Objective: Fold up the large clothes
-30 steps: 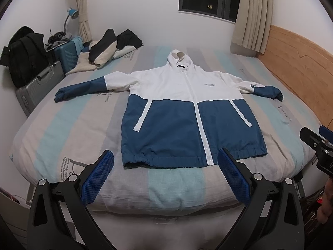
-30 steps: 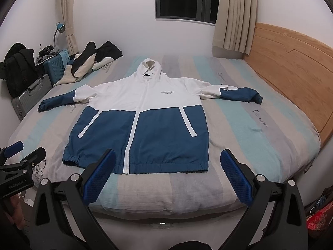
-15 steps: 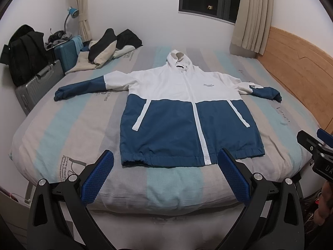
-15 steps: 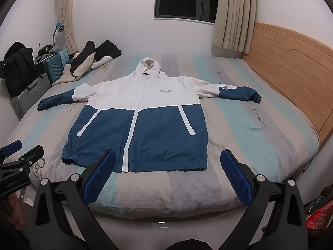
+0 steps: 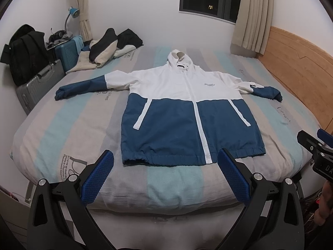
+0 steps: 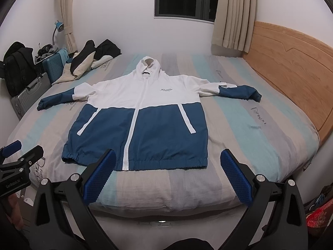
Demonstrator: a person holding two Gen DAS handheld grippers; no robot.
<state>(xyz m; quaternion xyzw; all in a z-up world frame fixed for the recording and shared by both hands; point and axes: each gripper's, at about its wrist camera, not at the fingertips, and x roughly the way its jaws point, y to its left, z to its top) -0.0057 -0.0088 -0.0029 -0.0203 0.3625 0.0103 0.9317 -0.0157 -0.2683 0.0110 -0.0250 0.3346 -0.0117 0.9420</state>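
Note:
A hooded jacket (image 5: 187, 108), white on top and blue below, lies flat and face up on the striped bed (image 5: 72, 129), sleeves spread to both sides. It also shows in the right wrist view (image 6: 143, 112). My left gripper (image 5: 165, 160) is open and empty, held off the bed's near edge below the jacket's hem. My right gripper (image 6: 167, 158) is open and empty, also off the near edge, toward the hem's right part. Each gripper shows at the side of the other's view, the right (image 5: 316, 152) and the left (image 6: 18, 164).
Loose dark and cream clothes (image 5: 110, 45) lie at the bed's far left corner. Suitcases (image 5: 39, 83) and a black bag (image 5: 25, 52) stand along the left side. A wooden headboard (image 6: 291, 66) runs along the right. A window and curtains (image 5: 251, 12) are behind.
Both grippers have drawn back slightly from the bed; the jacket sits a little higher in both views. The jacket has not moved and both grippers stay open.

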